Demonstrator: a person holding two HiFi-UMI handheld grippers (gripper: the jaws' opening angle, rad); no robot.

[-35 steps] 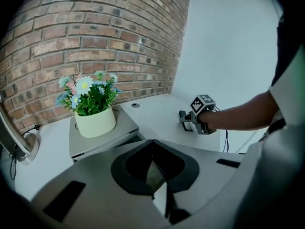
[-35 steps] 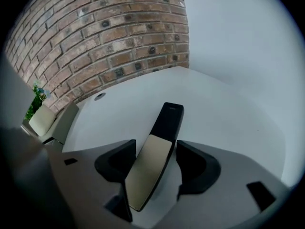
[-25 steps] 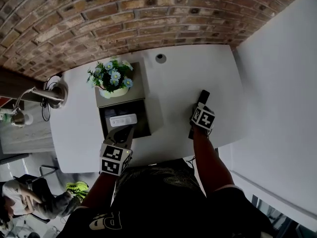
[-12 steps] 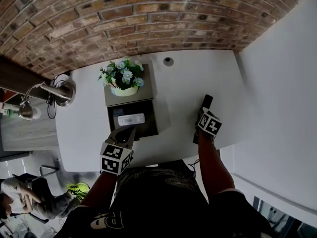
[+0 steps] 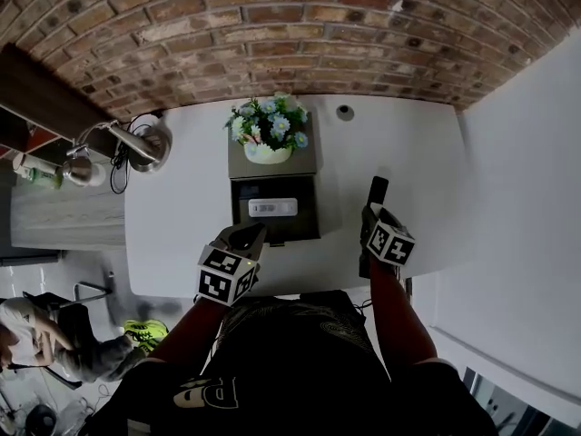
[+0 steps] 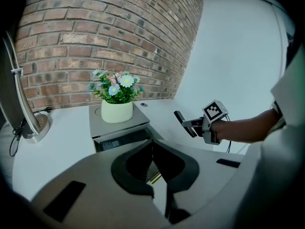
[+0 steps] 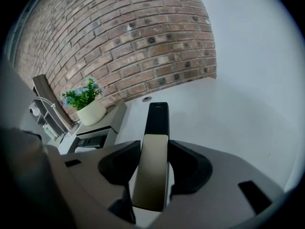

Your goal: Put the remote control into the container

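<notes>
**Remote in the grip, container waiting.** The left tool (image 5: 249, 236) hangs over the near edge of the white surface (image 5: 182, 216), its jaws pressed together on nothing. Just ahead of its tips sits the container (image 5: 272, 229), a dark open box with a white device (image 5: 272, 208) lying inside. Beyond the box, a flowerpot (image 5: 269, 153) of blue and white blooms stands before the brick wall (image 5: 272, 34).

Well off to that tool's right, the right tool (image 5: 371, 218) pinches the remote control (image 5: 378, 191). Its jaws have just been closing with the remote between them. The remote is a long, slim bar jutting out past the tips, well apart from the container.

From the head view it reads only as a thin dark strip. The right gripper view shows more: the half of the remote control (image 7: 157, 120) beyond the tips is black and the half between the jaws is a pale champagne panel, with a jaw against each long edge. The left gripper view catches the right tool (image 6: 194, 124) side-on, the dark bar sticking out ahead of its marker cube. The container (image 6: 121, 138) there is only a dark slot below the pot.
</notes>
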